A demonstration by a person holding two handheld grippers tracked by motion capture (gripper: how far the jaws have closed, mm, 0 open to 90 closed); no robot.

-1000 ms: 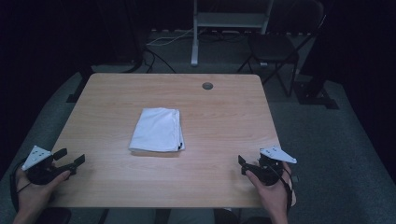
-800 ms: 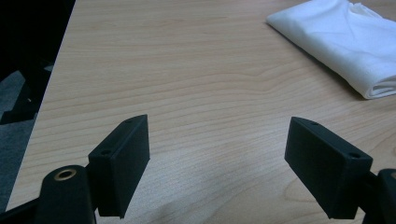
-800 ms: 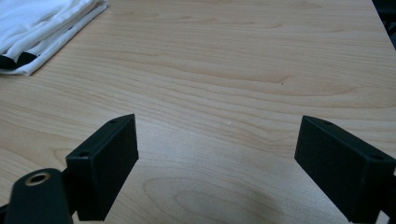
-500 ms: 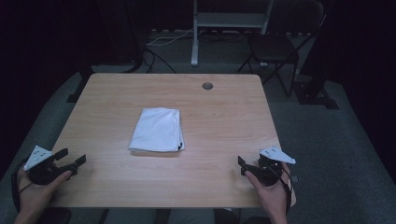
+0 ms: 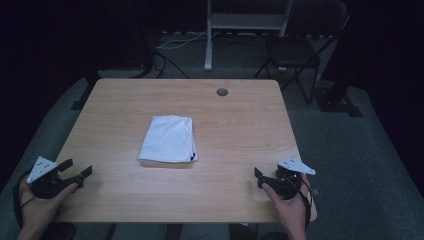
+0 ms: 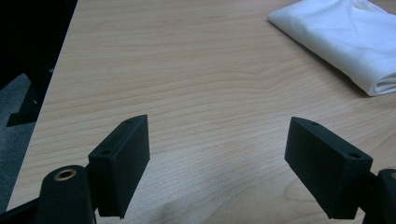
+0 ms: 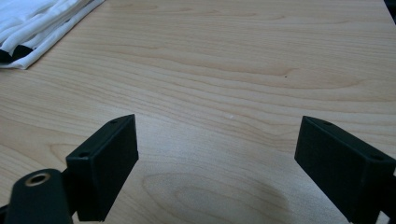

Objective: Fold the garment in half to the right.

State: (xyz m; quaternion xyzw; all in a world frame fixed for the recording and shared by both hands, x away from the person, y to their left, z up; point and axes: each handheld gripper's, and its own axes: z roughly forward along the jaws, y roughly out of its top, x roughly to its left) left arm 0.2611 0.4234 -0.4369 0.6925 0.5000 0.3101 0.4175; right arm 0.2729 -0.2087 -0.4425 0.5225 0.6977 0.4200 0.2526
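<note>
A folded white cloth [image 5: 168, 139] lies flat near the middle of the wooden table [image 5: 235, 125]. My left gripper [image 5: 79, 169] rests at the near left corner, open, with nothing between its jaws; the cloth [image 6: 345, 37] shows at the upper right of the left gripper view. Close to the table's near right corner my right gripper [image 5: 258, 177] is held open and empty too, pointing left towards the cloth [image 7: 42, 23], which sits at the upper left of the right gripper view. Both grippers are well apart from the cloth.
A small round grommet [image 5: 222, 92] sits near the far edge of the table. Behind the table stand a dark chair [image 5: 295, 52] and a metal stand [image 5: 245, 22] with cables on the grey floor. Bare wood surrounds the cloth.
</note>
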